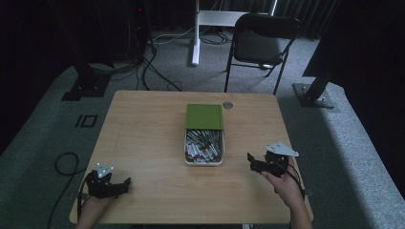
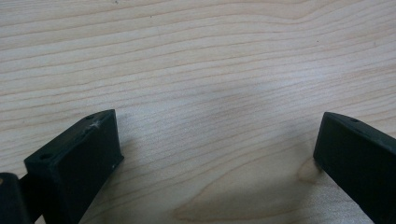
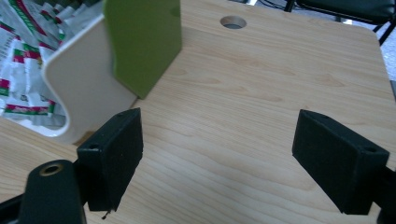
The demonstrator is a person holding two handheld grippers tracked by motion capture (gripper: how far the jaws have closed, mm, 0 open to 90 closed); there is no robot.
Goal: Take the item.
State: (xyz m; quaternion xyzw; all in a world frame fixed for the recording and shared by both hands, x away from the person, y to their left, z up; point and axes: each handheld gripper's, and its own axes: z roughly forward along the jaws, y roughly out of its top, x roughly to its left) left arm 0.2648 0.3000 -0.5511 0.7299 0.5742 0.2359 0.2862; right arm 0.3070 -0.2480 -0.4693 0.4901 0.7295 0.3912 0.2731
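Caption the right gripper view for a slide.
Open right gripper above the wooden table, beside a white box of sachets with its green lid.

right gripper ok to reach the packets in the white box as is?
Probably yes. The right gripper is open beside the white box; the green lid covers only the far half, leaving the packets exposed.

the table is pale wood with wavy grain. the box is cream-white, its lid olive green. the packets inside look white with red and green marks, possibly print. both grippers' jaws are black.
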